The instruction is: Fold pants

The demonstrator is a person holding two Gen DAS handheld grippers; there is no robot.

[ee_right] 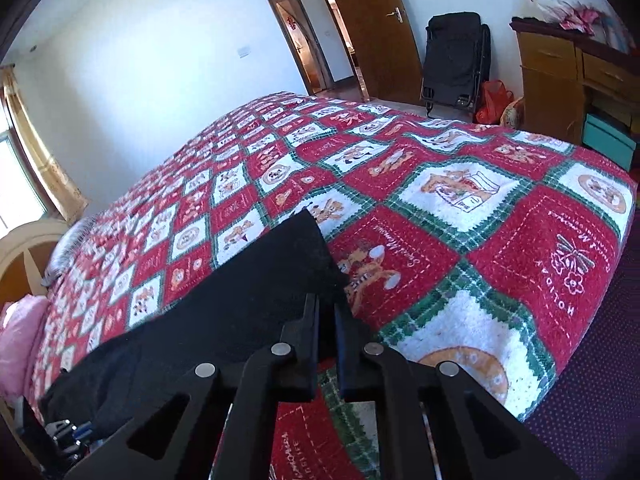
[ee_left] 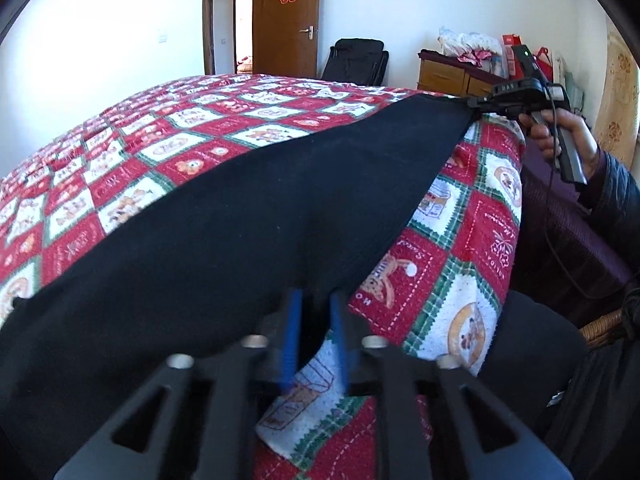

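black pants (ee_left: 248, 216) stretched flat along the near edge of the bed (ee_left: 160, 128), long axis running between the two grippers. left gripper (ee_left: 314, 320), blue fingers (ee_left: 294, 320) pinching one end at the bed's edge; right gripper (ee_right: 327, 320), fingers nearly pressed together, nipping the opposite end. both ends equally in hand, cloth taut between. probably set for a lengthwise fold: one end to be carried over toward the other.

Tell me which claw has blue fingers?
The left claw, gripping the pants near the bed's edge. The right claw has black fingers.
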